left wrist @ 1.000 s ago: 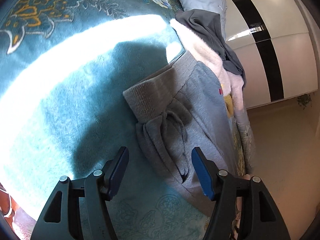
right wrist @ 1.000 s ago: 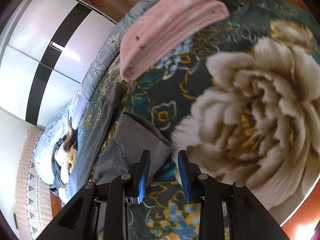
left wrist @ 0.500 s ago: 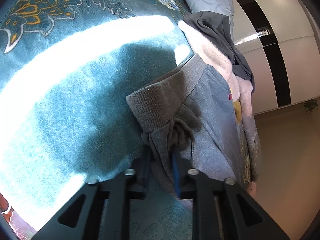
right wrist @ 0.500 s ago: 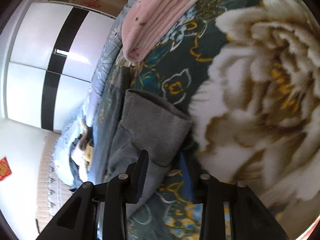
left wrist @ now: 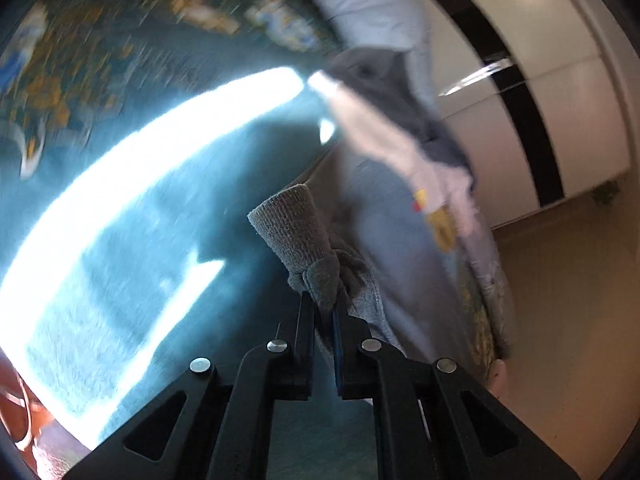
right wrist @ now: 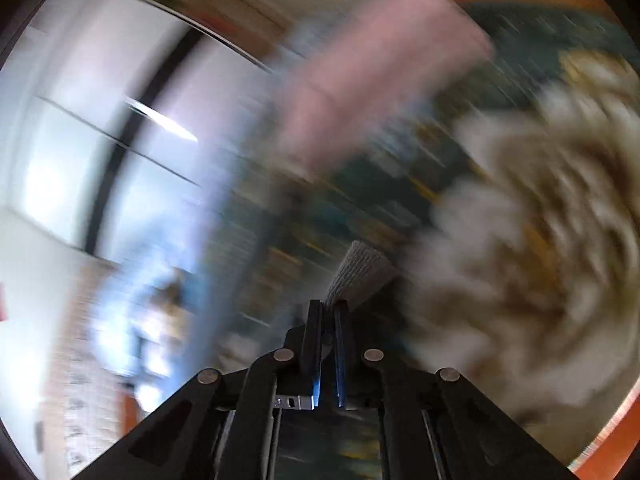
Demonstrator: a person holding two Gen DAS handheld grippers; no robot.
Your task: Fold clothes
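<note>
Both pairs of jaws, spread a second ago, now pinch grey trousers (left wrist: 404,248) lifted off the bed (left wrist: 132,216): left gripper (left wrist: 323,320), right gripper (right wrist: 329,316). Beyond them, a blurred pink folded pile (right wrist: 372,68).

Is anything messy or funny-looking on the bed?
Yes. By the bed's edge, a heap of clothes lies crumpled and unfolded. The gray pants look bunched up too, but only because both grippers are pinching their ends.
</note>
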